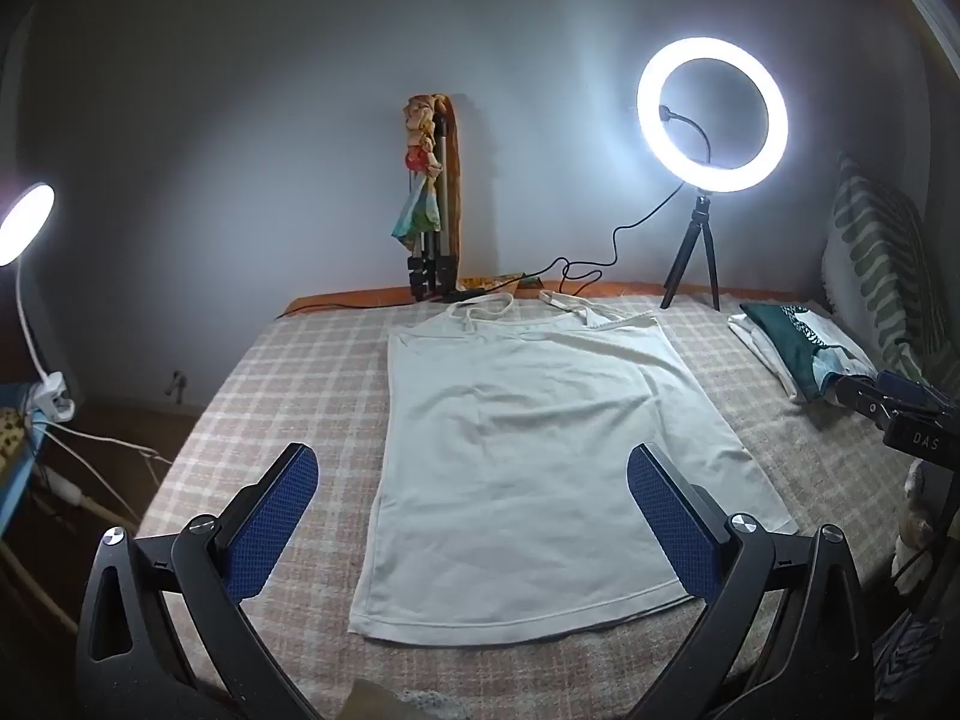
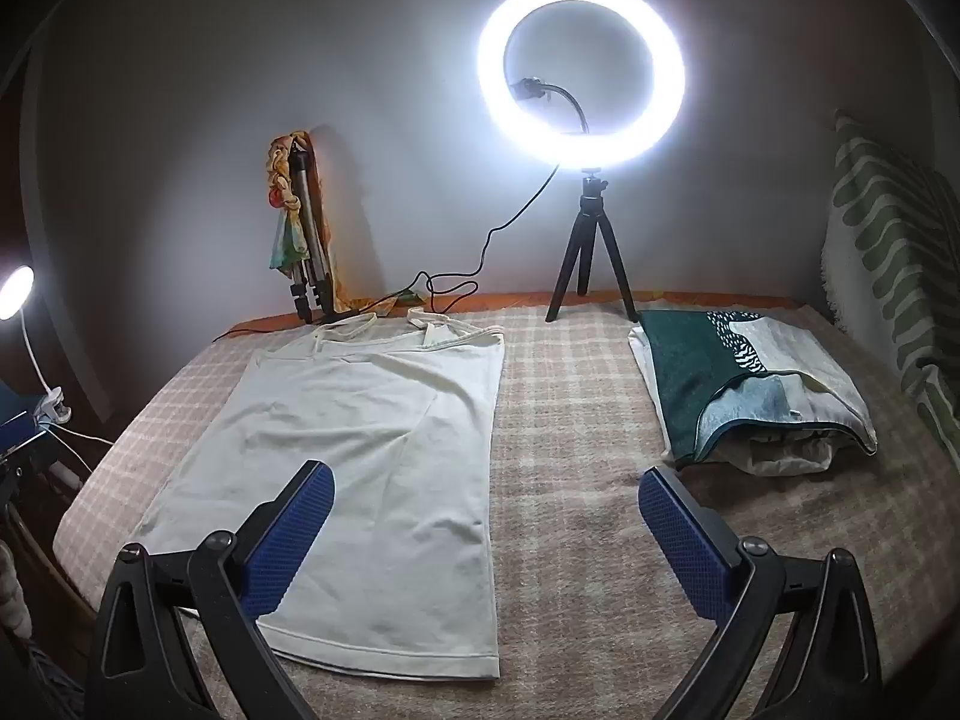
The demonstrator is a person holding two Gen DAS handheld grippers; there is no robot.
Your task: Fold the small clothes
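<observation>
A white strappy camisole (image 1: 528,450) lies flat on the checked bed cover (image 1: 288,384), straps toward the wall, hem toward me. It also shows in the right wrist view (image 2: 360,450). My left gripper (image 1: 474,480) is open and empty, held above the camisole's lower half with its fingers either side. My right gripper (image 2: 486,498) is open and empty, over the camisole's right edge and the bare cover beside it. The right gripper's body shows at the right edge of the left wrist view (image 1: 900,414).
A stack of folded clothes (image 2: 750,384) with a green patterned piece on top lies at the right. A ring light on a tripod (image 2: 582,96) and a folded tripod (image 2: 306,240) stand at the wall, with a cable (image 2: 456,288). A striped cushion (image 2: 888,252) leans at the right. A clip lamp (image 1: 27,222) stands off the bed's left edge.
</observation>
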